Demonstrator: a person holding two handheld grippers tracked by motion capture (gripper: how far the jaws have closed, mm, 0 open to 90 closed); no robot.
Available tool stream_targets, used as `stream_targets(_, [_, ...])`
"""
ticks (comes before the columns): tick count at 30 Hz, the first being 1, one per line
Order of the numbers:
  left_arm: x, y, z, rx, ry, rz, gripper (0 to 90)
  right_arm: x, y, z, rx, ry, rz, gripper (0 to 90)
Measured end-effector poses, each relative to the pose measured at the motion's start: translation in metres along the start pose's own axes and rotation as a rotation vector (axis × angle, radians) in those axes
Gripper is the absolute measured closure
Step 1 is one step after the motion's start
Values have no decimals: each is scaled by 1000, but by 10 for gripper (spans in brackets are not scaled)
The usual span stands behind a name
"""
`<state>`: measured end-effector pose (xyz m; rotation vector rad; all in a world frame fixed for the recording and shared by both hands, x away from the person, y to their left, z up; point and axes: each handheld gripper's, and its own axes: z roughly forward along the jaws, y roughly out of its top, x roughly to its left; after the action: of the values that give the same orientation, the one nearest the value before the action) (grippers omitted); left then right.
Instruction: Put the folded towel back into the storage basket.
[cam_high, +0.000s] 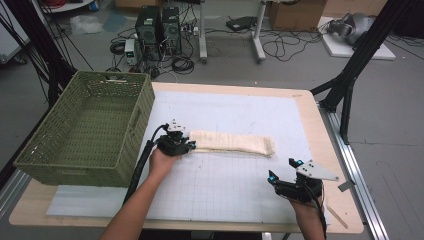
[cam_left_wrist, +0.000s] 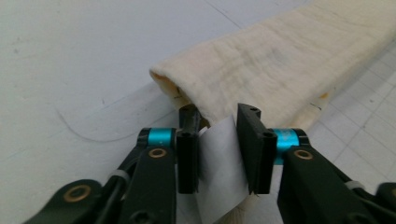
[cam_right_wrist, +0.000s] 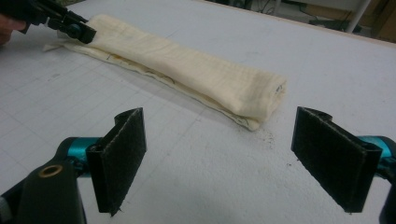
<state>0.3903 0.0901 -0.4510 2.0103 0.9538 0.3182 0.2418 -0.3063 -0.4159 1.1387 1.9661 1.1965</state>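
A cream cloth (cam_high: 232, 142), folded into a long narrow strip, lies across the middle of the white grid mat (cam_high: 225, 190). My left gripper (cam_high: 189, 146) is at the strip's left end. In the left gripper view its jaws stand close together (cam_left_wrist: 218, 119) with a white tag (cam_left_wrist: 219, 163) of the cloth (cam_left_wrist: 280, 60) between them. My right gripper (cam_high: 282, 168) hovers near the front right of the mat, open, a short way in front of the cloth's right end (cam_right_wrist: 261, 95). Between its wide pads (cam_right_wrist: 119, 158) is bare mat. The right gripper view also has the left gripper (cam_right_wrist: 86, 33) at the cloth's far end.
A large green woven basket (cam_high: 145, 107) stands on the table's left side, close beside the left gripper. The wooden table edge (cam_high: 320, 125) runs along the right. Behind the table, computers and cables lie on the floor.
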Motion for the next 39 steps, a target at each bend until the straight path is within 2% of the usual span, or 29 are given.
stream_targets(1, [0, 0, 0, 1, -7, 3, 772, 0, 0, 0, -1, 0, 1, 168])
stream_targets(4, [0, 0, -1, -3, -15, 8, 817, 0, 0, 0, 2, 0, 5, 168])
stream_targets(10, [1, 4, -11, -52, -33, -2, 822, -2, -1, 0, 4, 9, -5, 168])
stream_targets(18, [-5, 9, -34, -151, -99, 23, 820, -1, 0, 0, -14, 19, -5, 167])
stream_targets(20, [-9, 9, -40, -176, -101, 32, 816, 0, 1, 1, -10, 31, -12, 167])
stream_targets(26, [-17, 3, -52, -191, -124, 48, 814, 3, 1, 1, -11, 38, -8, 167])
stream_targets(30, [-23, -10, -60, -200, -130, 45, 812, 5, 2, 2, -11, 44, -15, 167])
stream_targets(35, [-22, -24, -67, -189, -123, 35, 810, 7, 4, 4, -20, 47, -26, 167])
stream_targets(39, [-22, -26, -70, -199, -118, 33, 811, 9, 9, 13, -15, 52, -37, 167])
